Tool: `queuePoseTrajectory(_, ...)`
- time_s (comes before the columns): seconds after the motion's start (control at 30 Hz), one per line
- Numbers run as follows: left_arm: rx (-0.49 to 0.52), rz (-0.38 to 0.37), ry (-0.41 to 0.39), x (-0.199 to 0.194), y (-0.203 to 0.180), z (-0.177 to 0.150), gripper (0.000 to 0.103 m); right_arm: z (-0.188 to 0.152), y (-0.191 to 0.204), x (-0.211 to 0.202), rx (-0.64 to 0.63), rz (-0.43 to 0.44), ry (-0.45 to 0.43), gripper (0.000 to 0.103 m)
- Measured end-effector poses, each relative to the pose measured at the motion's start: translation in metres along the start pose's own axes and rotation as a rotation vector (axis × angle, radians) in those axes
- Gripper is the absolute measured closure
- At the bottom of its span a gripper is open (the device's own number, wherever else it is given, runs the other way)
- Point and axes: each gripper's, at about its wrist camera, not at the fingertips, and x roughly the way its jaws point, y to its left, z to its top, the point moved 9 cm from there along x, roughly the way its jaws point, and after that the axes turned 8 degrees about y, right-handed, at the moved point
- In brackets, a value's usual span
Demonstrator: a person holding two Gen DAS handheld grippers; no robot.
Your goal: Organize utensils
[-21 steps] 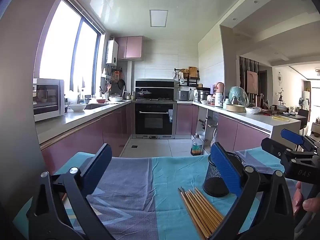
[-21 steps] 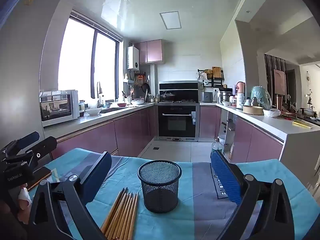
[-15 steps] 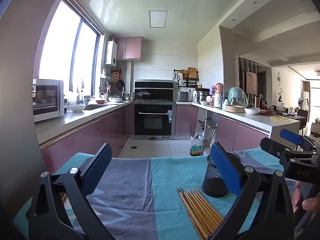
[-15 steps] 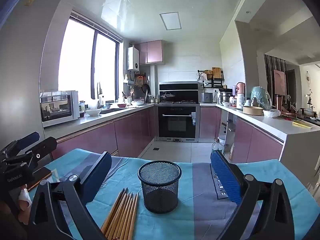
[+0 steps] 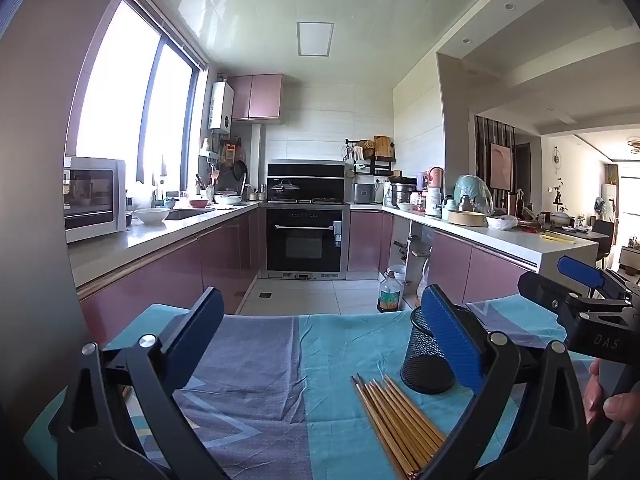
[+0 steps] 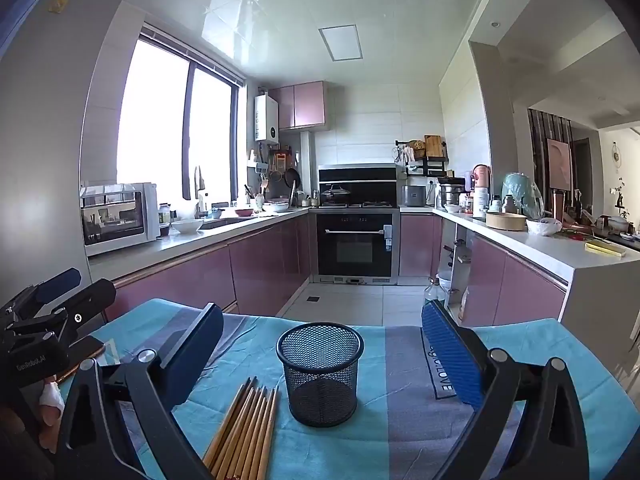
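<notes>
A black mesh cup (image 6: 320, 374) stands upright on the blue and grey cloth (image 6: 400, 432). Just left of it lie several wooden chopsticks (image 6: 246, 428) side by side. In the left wrist view the same chopsticks (image 5: 396, 420) lie in front of the mesh cup (image 5: 424, 364), which is partly hidden behind a finger. My left gripper (image 5: 320, 332) is open and empty, held above the cloth left of both. My right gripper (image 6: 320, 344) is open too, with the cup seen between its fingers but farther off. Each gripper shows at the edge of the other's view.
The cloth-covered table (image 5: 256, 368) ends ahead, with a tiled kitchen floor beyond. Pink cabinets and counters line both sides, an oven (image 6: 356, 244) at the back. A bottle (image 5: 389, 296) stands on the floor by the right cabinets. A dark flat object (image 6: 82, 354) lies at the table's left edge.
</notes>
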Motion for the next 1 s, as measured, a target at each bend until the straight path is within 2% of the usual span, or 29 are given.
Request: queuePoseTrajectory(1.0,-0.01,-0.008,-0.003,0.0031,0.0002,-0.0067,0.006,-0.0038,0.0009,0.0025,0.003,-0.002,-0.001,0.007)
